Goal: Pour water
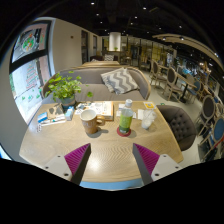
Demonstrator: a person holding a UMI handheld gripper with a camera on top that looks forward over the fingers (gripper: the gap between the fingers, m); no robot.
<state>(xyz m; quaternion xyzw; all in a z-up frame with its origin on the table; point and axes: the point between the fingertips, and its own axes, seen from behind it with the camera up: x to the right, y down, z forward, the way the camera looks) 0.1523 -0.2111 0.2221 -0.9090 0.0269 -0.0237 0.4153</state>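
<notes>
Hovering above the near edge of a round wooden counter [60,150], gripper [111,158] spread wide, nothing held, purple pads [76,155] angled outward at either side. Standing beyond the fingers, near the middle of the counter: a brown cup [90,122] on the left, a clear cup with a green base [125,120] just right of it, and a small white cup [148,122] farther right, all three upright and apart from one another. Sitting at the far left of the counter, a leafy potted plant [66,90], with papers or magazines [52,116] lying flat beside it. Behind the cups, a light-coloured box or book [104,107], details too small to make out. Beyond the counter, a grey sofa [92,78] with a zigzag-patterned cushion [119,81]; to the right, a dark upholstered chair [180,124]. Farther back, more chairs and tables under ceiling lights.
</notes>
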